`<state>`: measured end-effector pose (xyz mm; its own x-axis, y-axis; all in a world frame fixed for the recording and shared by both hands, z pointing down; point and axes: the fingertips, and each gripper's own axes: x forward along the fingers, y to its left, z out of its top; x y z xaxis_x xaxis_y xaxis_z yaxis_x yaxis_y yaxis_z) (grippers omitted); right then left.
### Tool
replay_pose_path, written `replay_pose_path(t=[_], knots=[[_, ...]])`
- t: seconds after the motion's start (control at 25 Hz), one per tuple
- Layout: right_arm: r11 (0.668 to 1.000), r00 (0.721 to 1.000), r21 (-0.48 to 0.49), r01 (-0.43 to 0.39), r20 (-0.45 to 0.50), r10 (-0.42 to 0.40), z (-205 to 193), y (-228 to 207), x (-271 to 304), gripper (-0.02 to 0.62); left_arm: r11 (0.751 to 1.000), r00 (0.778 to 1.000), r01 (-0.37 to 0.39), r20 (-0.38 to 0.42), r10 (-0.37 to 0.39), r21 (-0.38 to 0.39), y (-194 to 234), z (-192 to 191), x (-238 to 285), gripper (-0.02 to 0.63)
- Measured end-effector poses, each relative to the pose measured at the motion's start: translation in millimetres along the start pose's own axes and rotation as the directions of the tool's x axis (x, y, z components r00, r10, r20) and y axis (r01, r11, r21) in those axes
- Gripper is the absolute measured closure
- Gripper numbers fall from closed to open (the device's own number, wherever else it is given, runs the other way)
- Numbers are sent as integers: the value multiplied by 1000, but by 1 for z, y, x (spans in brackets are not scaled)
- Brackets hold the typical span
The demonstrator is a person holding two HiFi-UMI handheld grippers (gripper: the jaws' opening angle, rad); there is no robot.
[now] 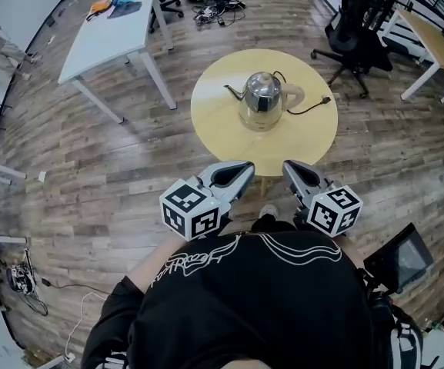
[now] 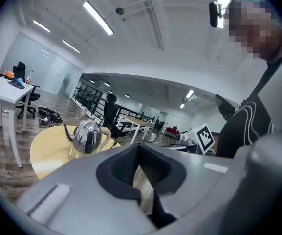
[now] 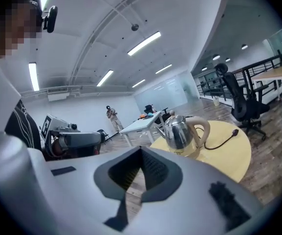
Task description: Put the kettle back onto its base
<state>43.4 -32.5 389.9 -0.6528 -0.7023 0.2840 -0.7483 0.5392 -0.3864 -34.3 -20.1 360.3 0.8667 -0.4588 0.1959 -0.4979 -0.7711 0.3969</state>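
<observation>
Closest in, both tools are tucked against the person's black shirt. The left gripper (image 1: 245,167) has its jaws closed with nothing between them, and the right gripper (image 1: 289,166) matches it, also closed and empty. Both point out toward the round yellow counter (image 1: 222,129) just ahead.

At the counter's middle stands the kettle (image 1: 262,97), upright and well apart from either gripper. The right gripper view shows a pale base (image 3: 184,150) under it, and the kettle looks seated there already, though I can't be certain it's fully down. A black cord (image 1: 310,108) trails off to the right across the counter.

As for handling, the polished steel body looks slick and rounded, a poor place for two narrow jaws. It's rigid and probably has some weight, more if there's water in it. The cream handle (image 1: 295,94) is the best place to grip, high on its arch so the kettle hangs level. The thin spout (image 1: 233,91) on the opposite side is best left alone.

Beyond the counter are a white desk (image 1: 106,41) and a black office chair (image 1: 356,21).
</observation>
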Motion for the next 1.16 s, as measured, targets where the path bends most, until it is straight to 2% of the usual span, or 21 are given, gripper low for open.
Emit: replay_pose_path(t=[0.44, 0.6, 0.96, 1.16], knots=[[998, 998, -3, -65, -23, 65, -12, 29, -6, 589, 999, 1000, 8, 25, -7, -31, -10, -5, -13, 600], [998, 998, 14, -62, -31, 63, -16, 27, -7, 589, 1000, 1000, -5, 2, 5, -19, -8, -9, -10, 601], [998, 999, 43, -39, -33, 41, -24, 21, -19, 589, 998, 998, 51, -25, -52, -43, -21, -16, 1, 600], [998, 999, 43, -36, -37, 38, -26, 15, -17, 589, 997, 999, 49, -17, -50, -55, -15, -13, 6, 600]])
